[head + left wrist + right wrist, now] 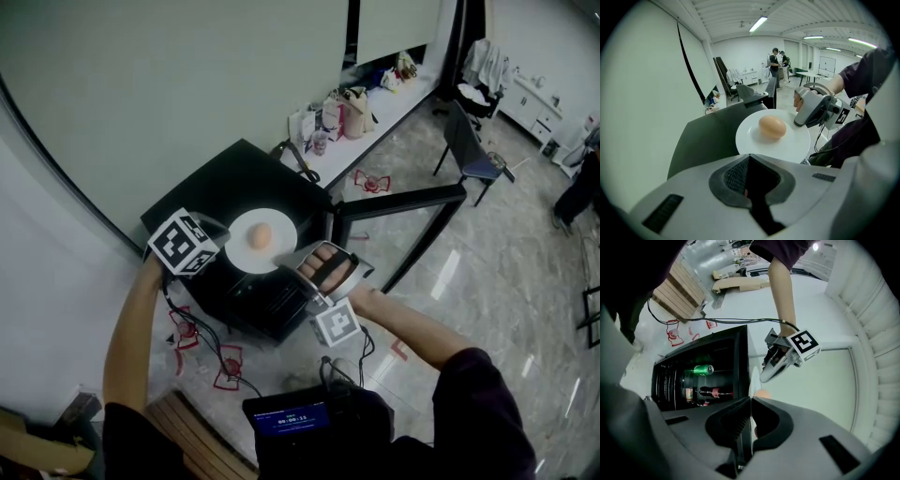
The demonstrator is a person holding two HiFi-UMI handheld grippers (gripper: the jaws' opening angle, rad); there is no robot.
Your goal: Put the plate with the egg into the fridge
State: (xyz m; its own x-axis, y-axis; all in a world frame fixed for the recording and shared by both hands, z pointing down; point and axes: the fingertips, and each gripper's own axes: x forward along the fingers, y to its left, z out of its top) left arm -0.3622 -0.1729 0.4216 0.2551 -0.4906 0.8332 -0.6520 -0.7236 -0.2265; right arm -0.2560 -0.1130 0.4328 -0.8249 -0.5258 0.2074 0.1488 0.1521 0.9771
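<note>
**Plate and egg held over the top of the open fridge**

A black mini fridge [239, 183] fills the middle of the head view, standing on pale marble floor against a white wall. Its glass door [412, 220] is swung wide open toward the right of the frame. In the right gripper view the open front sits at centre left, and its dark shelves hold a green can [703, 370] lying on its side and red-labelled bottles [710, 392] below it.

A long white table [375, 122] carrying bags runs along the wall at the upper centre of the head view.

The left gripper [227, 246] comes in from the left of the centre and the right gripper [293, 265] from just below the centre, one on either side of the plate [281, 246]. Each has its jaws closed on the plate's rim. The left gripper view shows the near rim running in under the pinched tips. The right gripper view shows the plate edge-on as a thin white sliver rising out of the closed jaws.

The white plate is outside the fridge, at the front edge of its top. Whether it rests on the top or is lifted just clear of it cannot be told.

A brown egg [261, 235] lies near the plate's middle.
</note>
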